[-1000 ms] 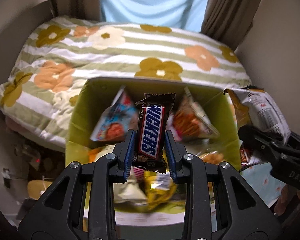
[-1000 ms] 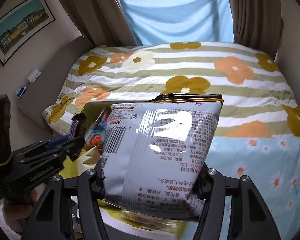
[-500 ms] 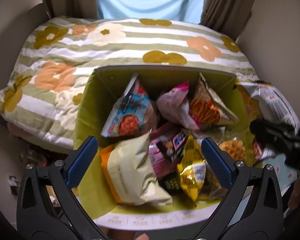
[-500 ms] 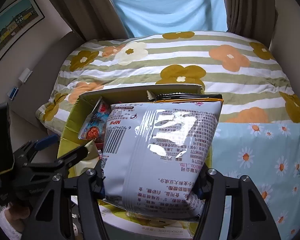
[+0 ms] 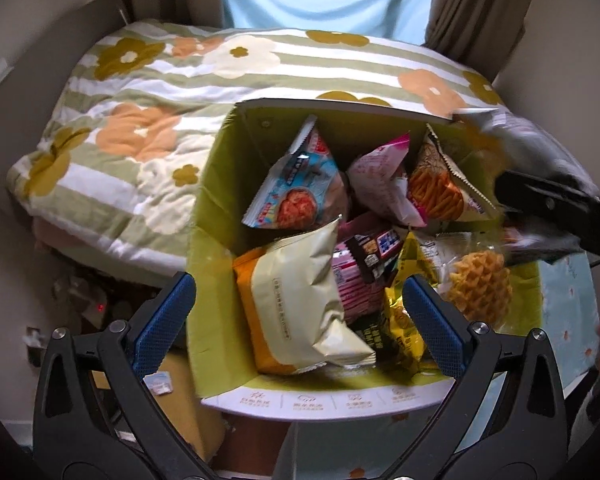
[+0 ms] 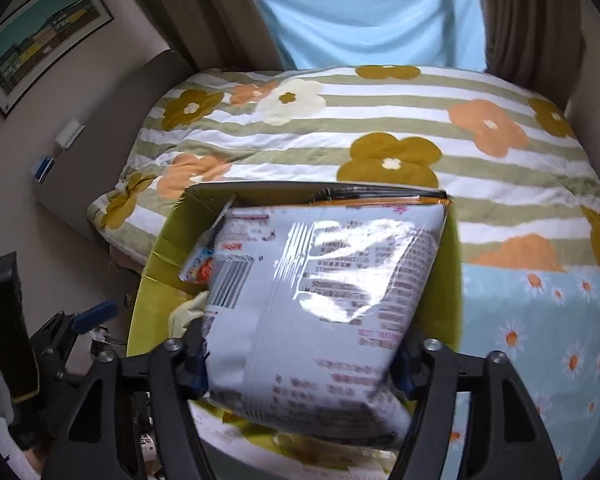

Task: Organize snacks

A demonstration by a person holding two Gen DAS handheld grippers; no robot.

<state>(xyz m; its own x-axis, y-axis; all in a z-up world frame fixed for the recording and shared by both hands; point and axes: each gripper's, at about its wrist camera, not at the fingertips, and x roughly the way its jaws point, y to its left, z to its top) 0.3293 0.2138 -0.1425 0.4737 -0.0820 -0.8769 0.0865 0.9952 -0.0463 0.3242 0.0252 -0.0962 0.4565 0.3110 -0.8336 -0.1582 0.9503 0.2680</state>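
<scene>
A large silver foil snack bag (image 6: 320, 312) is being let go over the green-lined cardboard box (image 5: 216, 208) of snacks on the flowered bed quilt (image 6: 380, 120).

The right gripper (image 6: 300, 356) has just been opening, with the bag between its jaws; whether the pads press on it cannot be told, the bag being blurred. The left gripper (image 5: 300, 320) is spread wide and empty above the cream crisp packet (image 5: 304, 300) already in the box. For a clean drop, the bag should be kept centred over the open box, clear of the far rim, and the right gripper drawn back only once the bag has been fully released.
</scene>
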